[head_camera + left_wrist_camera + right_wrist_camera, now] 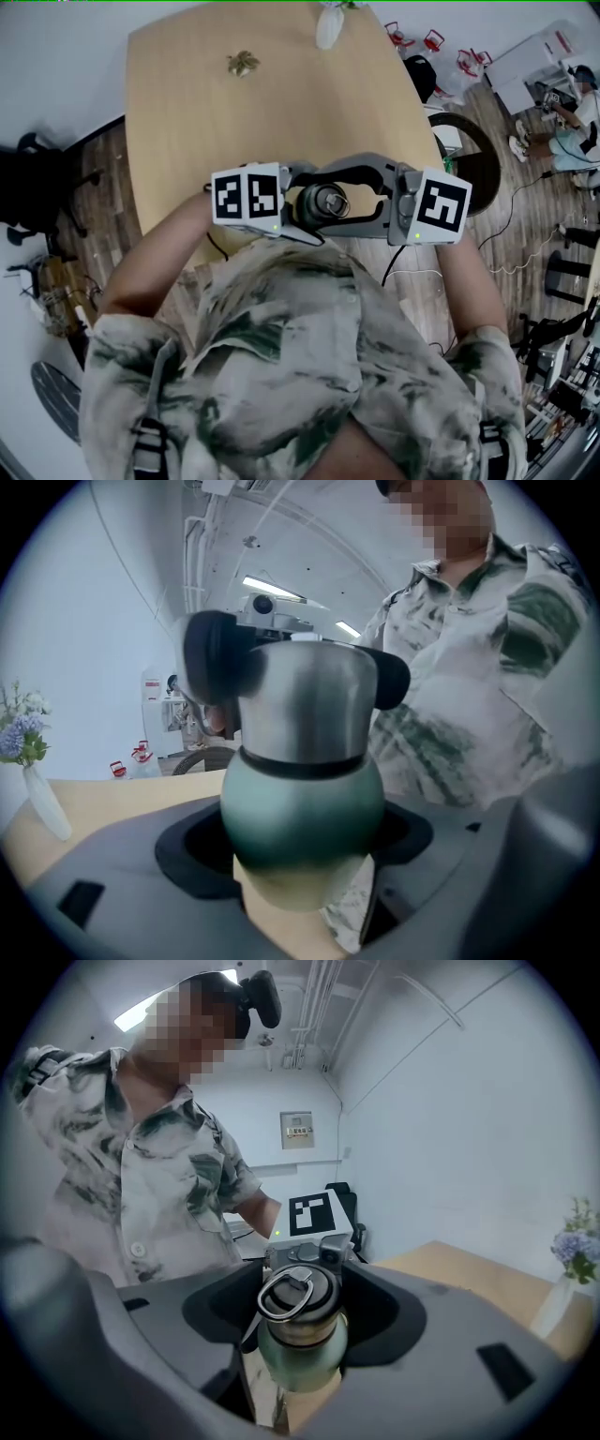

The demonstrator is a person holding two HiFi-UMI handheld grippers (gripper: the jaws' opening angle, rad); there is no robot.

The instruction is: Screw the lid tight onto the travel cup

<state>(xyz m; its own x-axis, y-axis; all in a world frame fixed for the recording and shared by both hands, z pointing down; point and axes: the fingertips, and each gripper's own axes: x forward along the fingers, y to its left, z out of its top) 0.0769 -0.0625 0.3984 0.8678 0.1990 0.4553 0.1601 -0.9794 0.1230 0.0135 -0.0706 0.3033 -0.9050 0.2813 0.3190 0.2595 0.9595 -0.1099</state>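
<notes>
My left gripper (300,874) grasps the green body of the travel cup (302,808), holding it in the air by the near edge of the table (281,103), close to the person's shirt (281,356). My right gripper (300,1335) is clamped on the steel lid (295,1297) on top.

White vase (327,28) at the far edge of a wooden table (187,141), small brownish clump (243,63) near it

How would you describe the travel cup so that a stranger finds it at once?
Find the pale wooden table; near its front edge the person holds the left gripper and the right gripper facing each other. Between their jaws is the travel cup: a round green body under a steel lid with a ring handle. The grippers around it are grey.
</notes>
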